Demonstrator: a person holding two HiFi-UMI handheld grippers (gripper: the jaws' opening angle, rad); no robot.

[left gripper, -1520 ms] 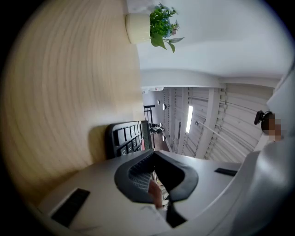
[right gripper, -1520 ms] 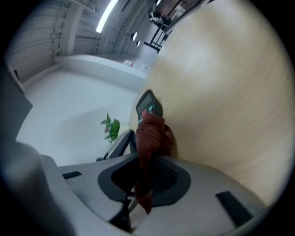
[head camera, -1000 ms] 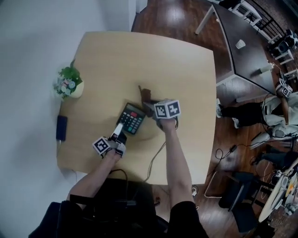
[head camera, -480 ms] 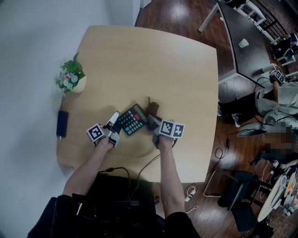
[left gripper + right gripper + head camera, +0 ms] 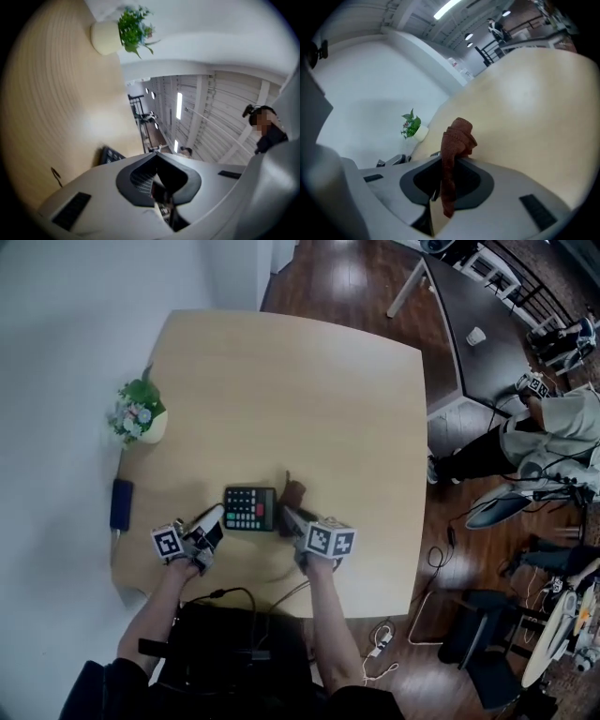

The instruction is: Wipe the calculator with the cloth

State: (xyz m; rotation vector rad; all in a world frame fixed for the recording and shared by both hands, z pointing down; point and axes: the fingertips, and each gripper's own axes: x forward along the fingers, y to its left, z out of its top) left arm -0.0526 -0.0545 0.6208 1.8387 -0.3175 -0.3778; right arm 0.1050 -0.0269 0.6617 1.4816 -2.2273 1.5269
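**Supervisor:** Report the state of both sets of jaws.

**Operator:** I am holding the right gripper closed on the brown cloth. The jaws are pinching one end of it, and the free end is bunching up past the tips. The left gripper is carrying nothing, and its jaws are pressing together.

**Supervisor:** Where is the calculator lying?

**Operator:** The calculator is lying flat, keys up, on the near half of the wooden table, between my two grippers. The cloth is hanging just beside its right edge. The left gripper's tips are sitting just beside its left edge, and I am not able to tell whether either one is touching the casing.

**Supervisor:** How are you expecting these items to handle?

**Operator:** I am judging the cloth to be soft and limp. It is likely to fold under pressure, so I am treating the bunched end as the wiping pad and keeping the pinch close behind it. I am judging the calculator to be light, rigid plastic that is likely to slide on the smooth tabletop under a wiping stroke. I am therefore planning to brace it at the left edge of its casing, not on the keys or the display, because the keys give way under load.
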